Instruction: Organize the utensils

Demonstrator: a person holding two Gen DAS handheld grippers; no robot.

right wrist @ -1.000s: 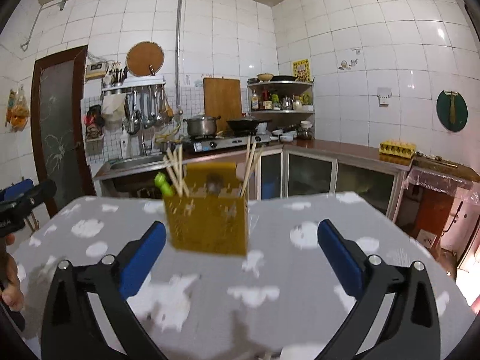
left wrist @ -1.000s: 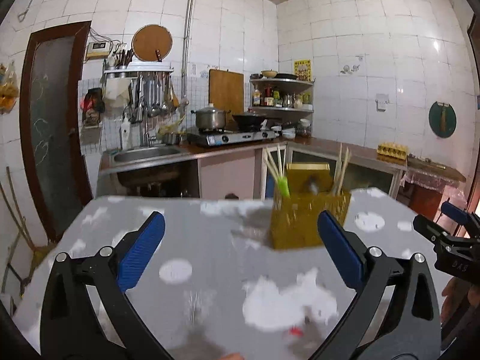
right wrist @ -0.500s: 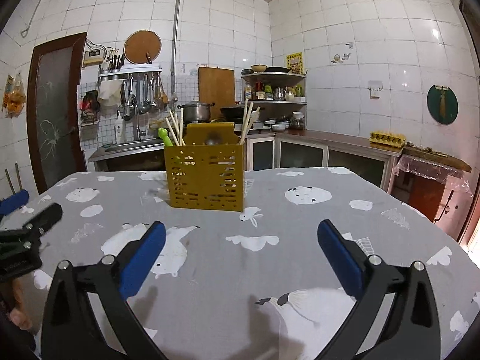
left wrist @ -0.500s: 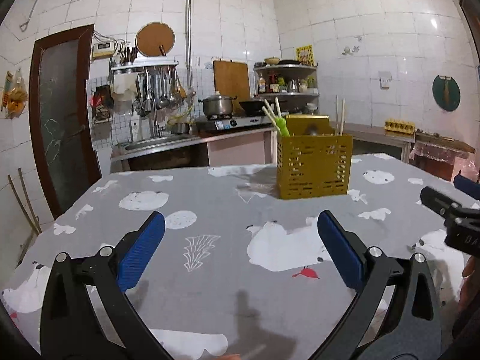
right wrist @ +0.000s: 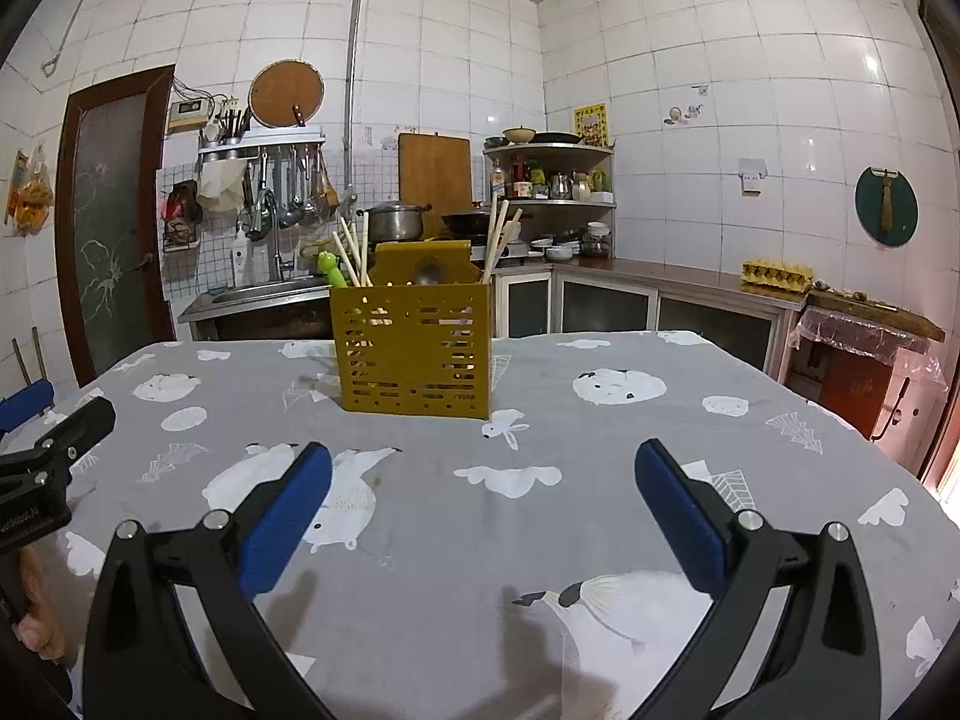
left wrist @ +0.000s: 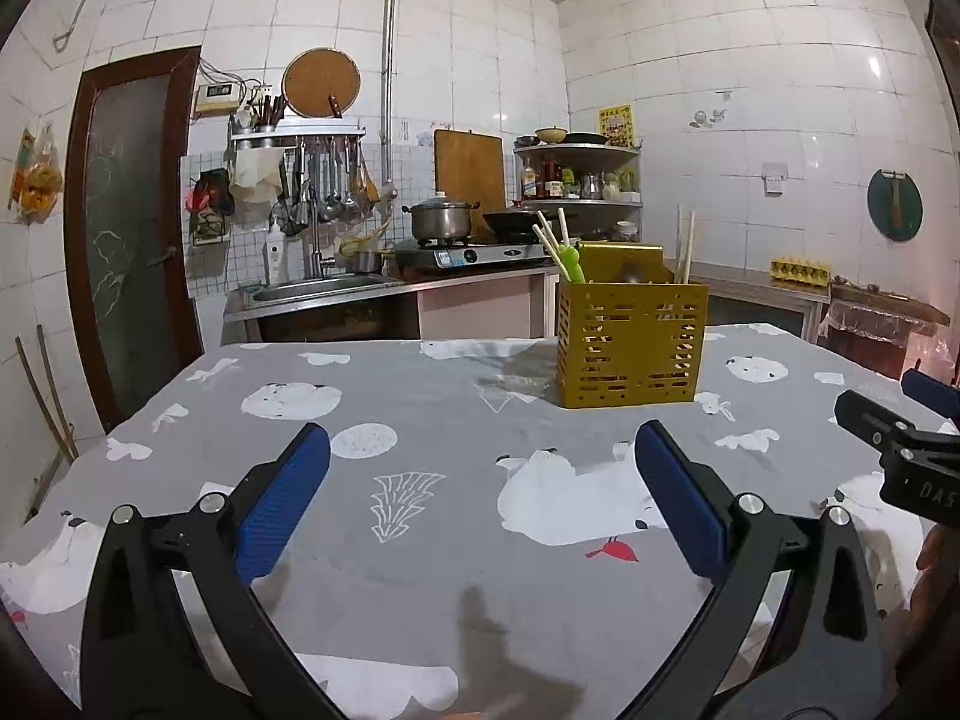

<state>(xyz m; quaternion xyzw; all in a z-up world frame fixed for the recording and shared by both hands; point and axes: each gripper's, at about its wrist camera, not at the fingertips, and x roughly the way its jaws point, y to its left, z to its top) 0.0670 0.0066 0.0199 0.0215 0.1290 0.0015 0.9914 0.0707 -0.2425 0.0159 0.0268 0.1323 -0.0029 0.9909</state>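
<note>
left tool (left wrist: 480,456): we held it spread apart, empty
right tool (right wrist: 483,471): same
yellow caddy (right wrist: 414,354): 12 o'clock on worktop (right wrist: 600,438)

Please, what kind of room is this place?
Most likely a home kitchen: a pot stands on a gas stove, a sink sits beside it, and ladles hang on the tiled wall.
</note>
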